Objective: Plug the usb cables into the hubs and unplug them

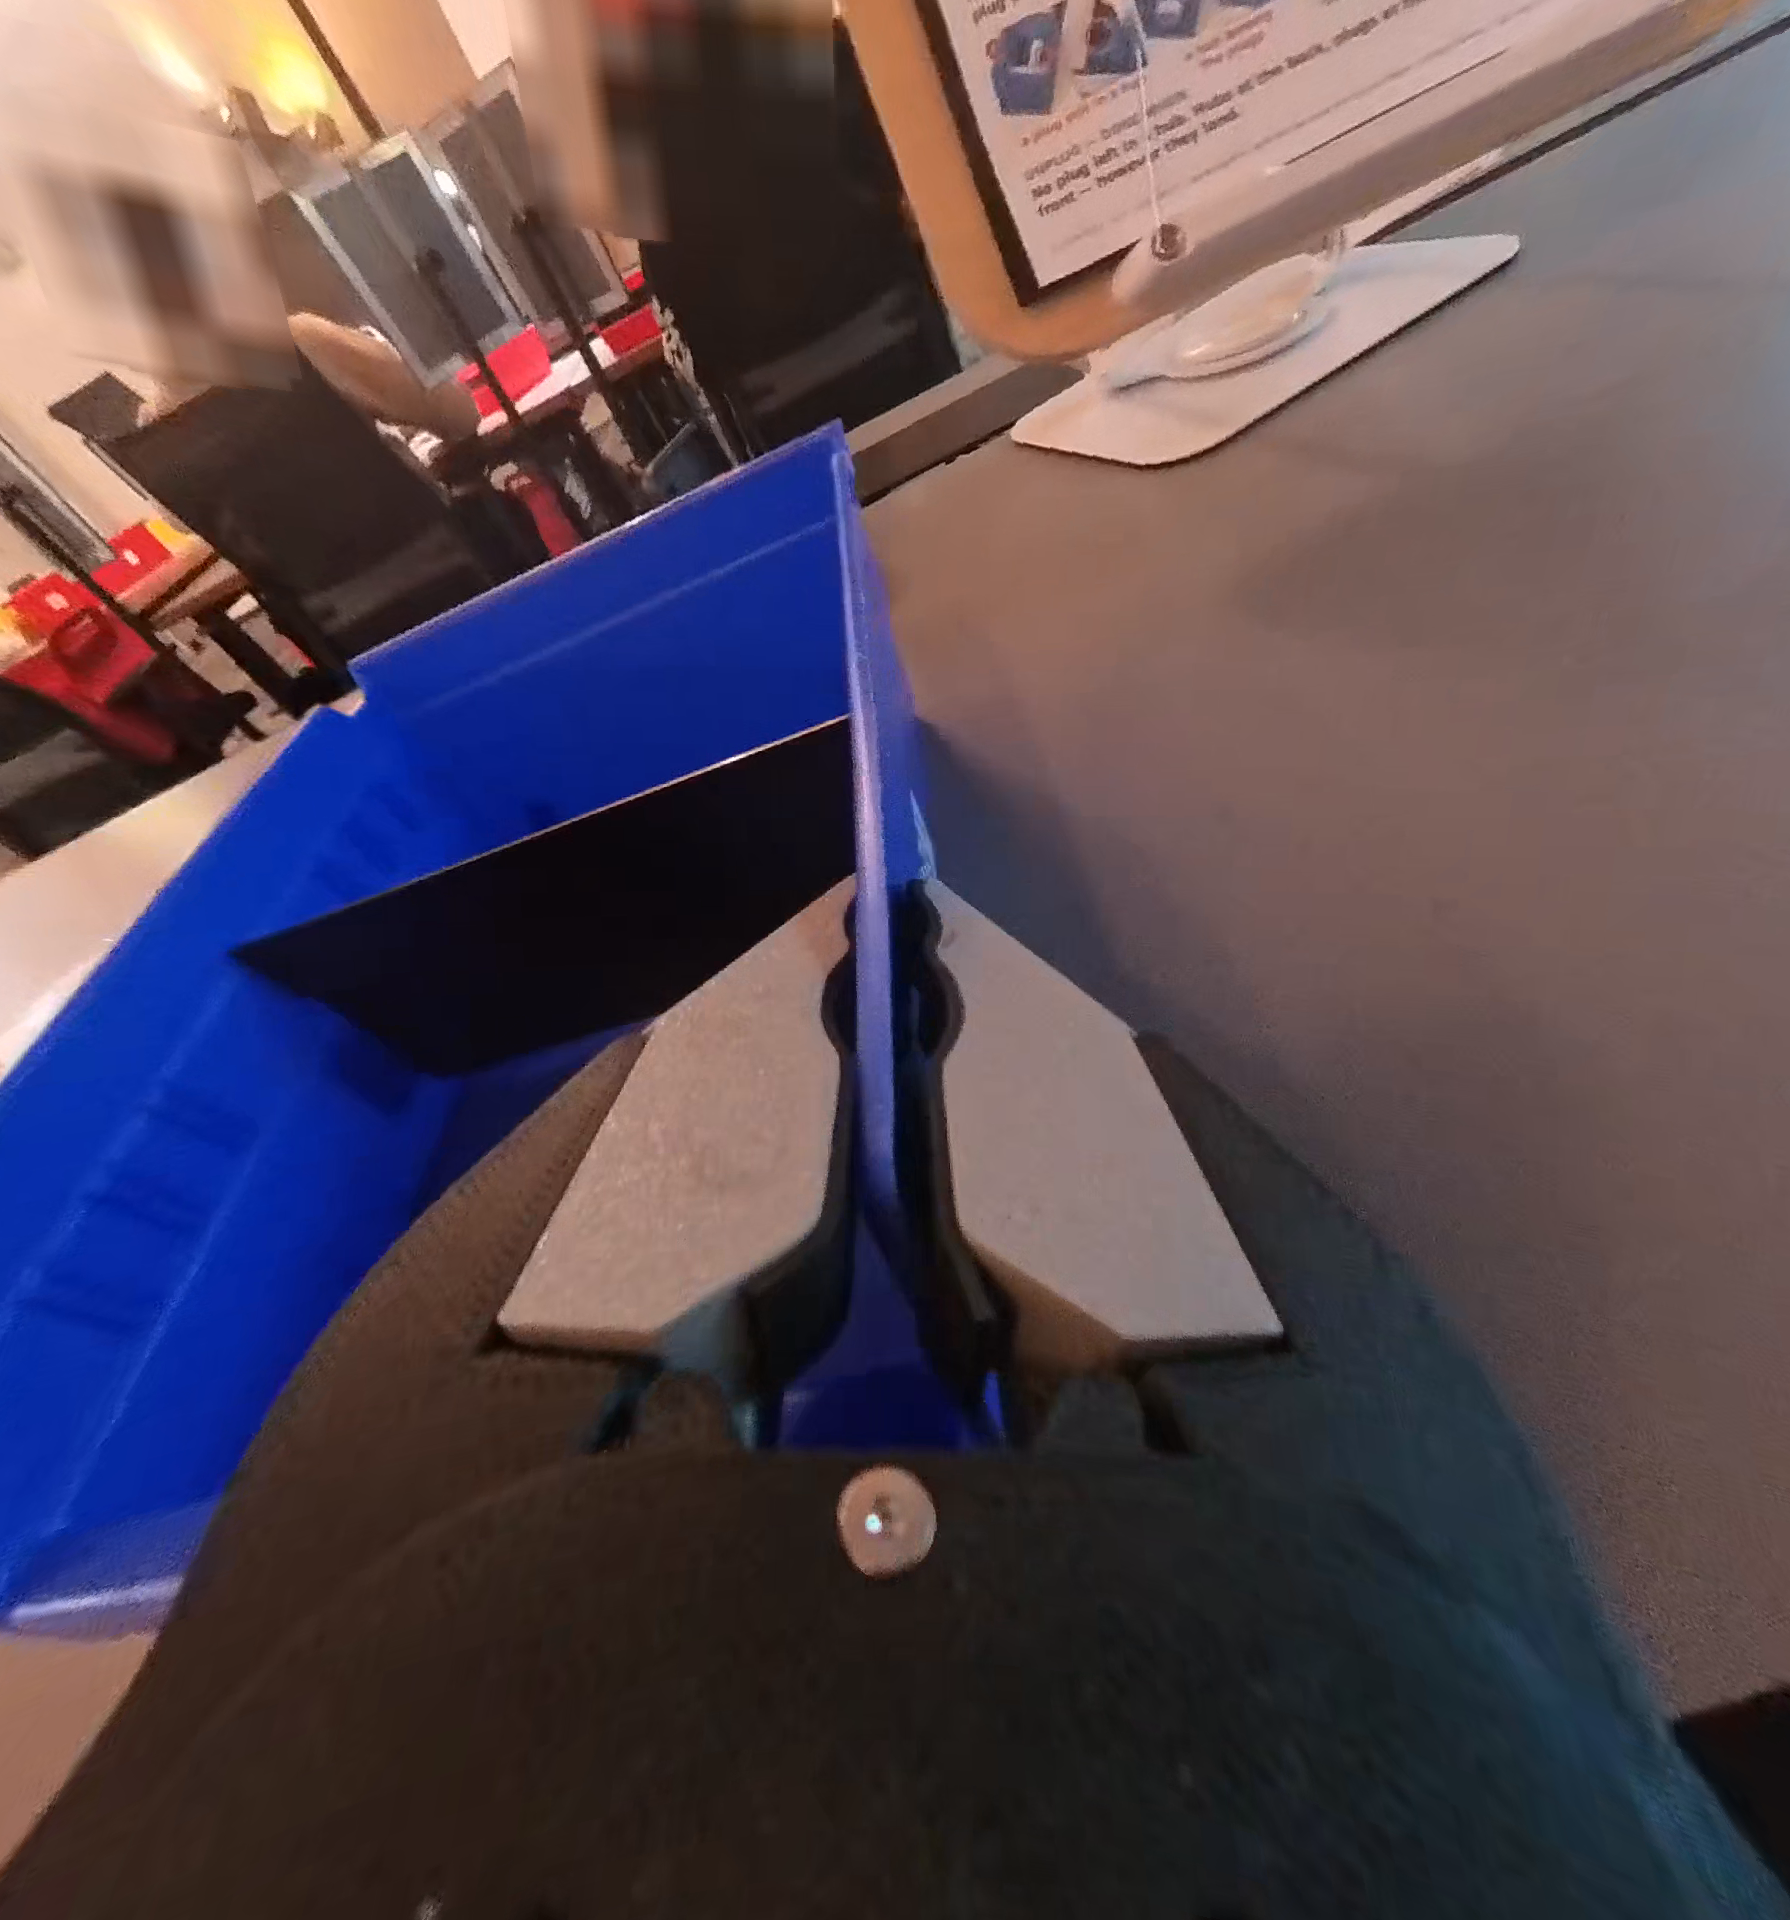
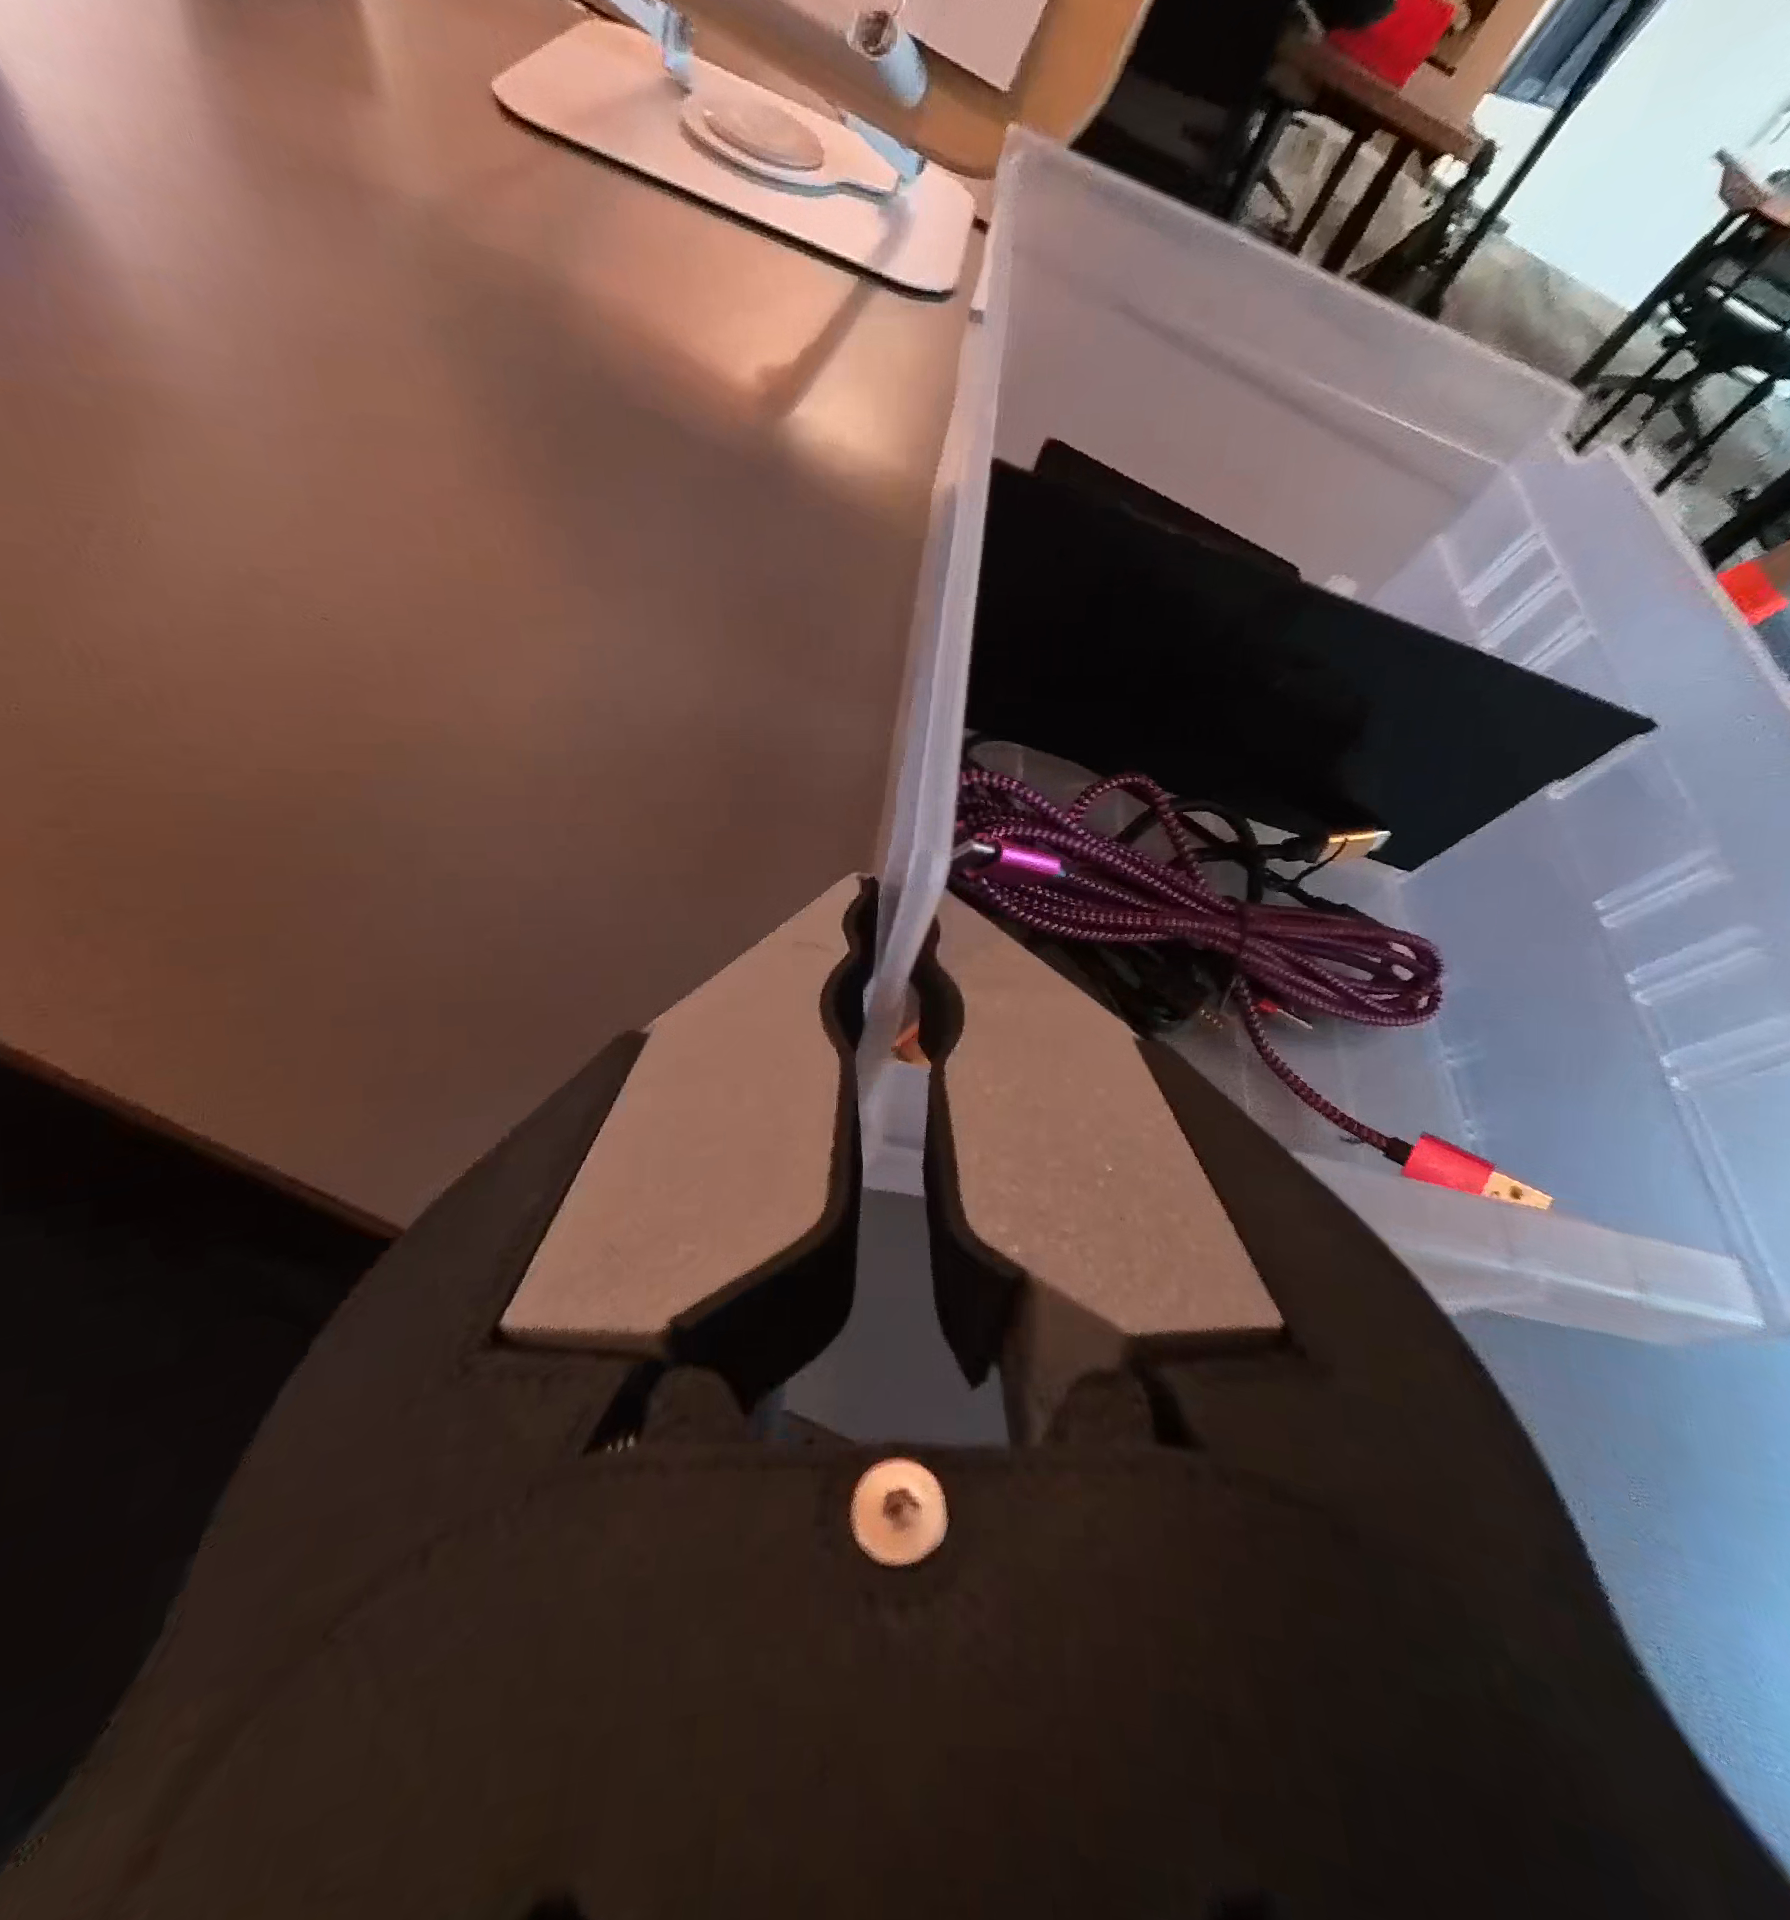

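Both claws pinch bin walls: left claw [image 1: 886, 940] on the blue bin [image 1: 195, 1143], right claw [image 2: 896, 935] on the clear bin [image 2: 1649, 935].

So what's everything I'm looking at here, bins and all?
blue bin: one, blue, on the table, its wall pinched by the left gripper
clear bin: one, translucent, its wall pinched by the right gripper
black divider: one per bin, black, standing across the inside
purple cables: a tangled bundle, braided purple, in the clear bin
red plug: one, red with gold tip, clear bin's near end
table: one, dark
white stand base: one, far table edge
left gripper: jaws shut
right gripper: jaws shut
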Demonstrator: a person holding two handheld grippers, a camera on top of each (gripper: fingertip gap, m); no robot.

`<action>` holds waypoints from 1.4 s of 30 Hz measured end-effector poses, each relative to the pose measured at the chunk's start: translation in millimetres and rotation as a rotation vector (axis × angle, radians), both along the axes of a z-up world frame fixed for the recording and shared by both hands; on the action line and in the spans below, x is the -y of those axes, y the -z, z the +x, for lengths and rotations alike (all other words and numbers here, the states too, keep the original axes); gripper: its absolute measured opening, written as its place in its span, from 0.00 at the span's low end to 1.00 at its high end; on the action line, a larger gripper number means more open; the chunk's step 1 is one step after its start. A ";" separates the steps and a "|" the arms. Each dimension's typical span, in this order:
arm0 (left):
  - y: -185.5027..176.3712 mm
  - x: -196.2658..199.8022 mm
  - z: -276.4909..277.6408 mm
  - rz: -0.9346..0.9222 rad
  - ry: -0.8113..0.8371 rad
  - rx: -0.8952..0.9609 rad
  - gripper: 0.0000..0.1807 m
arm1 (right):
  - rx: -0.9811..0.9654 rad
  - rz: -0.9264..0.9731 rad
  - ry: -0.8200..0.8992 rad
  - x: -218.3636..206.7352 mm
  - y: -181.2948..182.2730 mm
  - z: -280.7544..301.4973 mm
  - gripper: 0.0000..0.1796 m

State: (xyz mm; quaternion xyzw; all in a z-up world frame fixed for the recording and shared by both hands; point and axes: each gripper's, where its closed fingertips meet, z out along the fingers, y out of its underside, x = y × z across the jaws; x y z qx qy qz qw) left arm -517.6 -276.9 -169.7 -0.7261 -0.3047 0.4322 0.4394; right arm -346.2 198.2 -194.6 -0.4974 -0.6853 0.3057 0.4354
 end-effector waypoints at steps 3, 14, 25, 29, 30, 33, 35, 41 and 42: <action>-10.9 15.0 3.4 0.047 0.023 -0.004 0.02 | 0.021 0.034 -0.044 19.8 0.6 -2.9 0.03; -111.5 68.8 47.5 0.148 0.038 -0.199 0.01 | 0.113 0.014 -0.222 187.4 0.5 -37.6 0.07; -153.2 102.9 55.2 0.322 -0.007 -0.266 0.01 | 0.150 -0.125 -0.705 490.0 -19.4 -59.8 0.27; -156.7 104.7 54.7 0.256 -0.024 -0.269 0.01 | 0.010 -0.152 -0.796 492.5 -63.4 -32.9 0.29; -159.8 97.8 57.1 0.246 -0.006 -0.280 0.01 | -0.015 -0.155 -0.799 480.6 -72.2 -27.3 0.30; -173.5 60.9 70.7 0.245 0.102 -0.310 0.00 | -0.049 -0.177 -0.789 430.0 -92.3 -15.5 0.31; -182.2 25.4 85.3 0.246 0.212 -0.315 0.00 | -0.088 -0.167 -0.733 381.8 -106.8 -15.6 0.32; -168.2 -123.1 130.2 0.195 0.567 -0.246 0.01 | -0.115 -0.106 -0.473 232.9 -131.9 -19.5 0.35; -159.0 -148.7 136.6 0.190 0.609 -0.210 0.01 | -0.109 -0.111 -0.434 214.7 -134.3 -19.7 0.41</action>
